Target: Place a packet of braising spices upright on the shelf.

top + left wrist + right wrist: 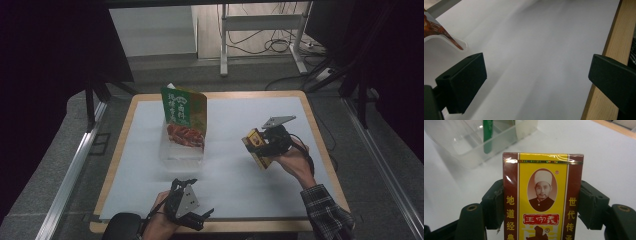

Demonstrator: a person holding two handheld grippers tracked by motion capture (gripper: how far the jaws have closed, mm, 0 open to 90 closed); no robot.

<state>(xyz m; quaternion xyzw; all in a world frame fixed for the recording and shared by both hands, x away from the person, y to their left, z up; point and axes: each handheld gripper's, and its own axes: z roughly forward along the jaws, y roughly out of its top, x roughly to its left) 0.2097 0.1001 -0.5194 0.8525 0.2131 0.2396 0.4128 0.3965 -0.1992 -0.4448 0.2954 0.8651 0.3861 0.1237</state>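
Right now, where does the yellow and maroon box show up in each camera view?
High view: the yellow and maroon box is right of centre, clamped in the right gripper.
Left gripper view: not in this picture.
Right gripper view: the box stands at bottom centre between the black jaws.
Shared landmark: the clear plastic tray, at upper left in the right gripper view.

My wooden-edged table (pixel 118 165), white-topped, stands on grey floor (pixel 45 165); white metal frame (pixel 260 22) and cables (pixel 272 45) beyond; surroundings dark.
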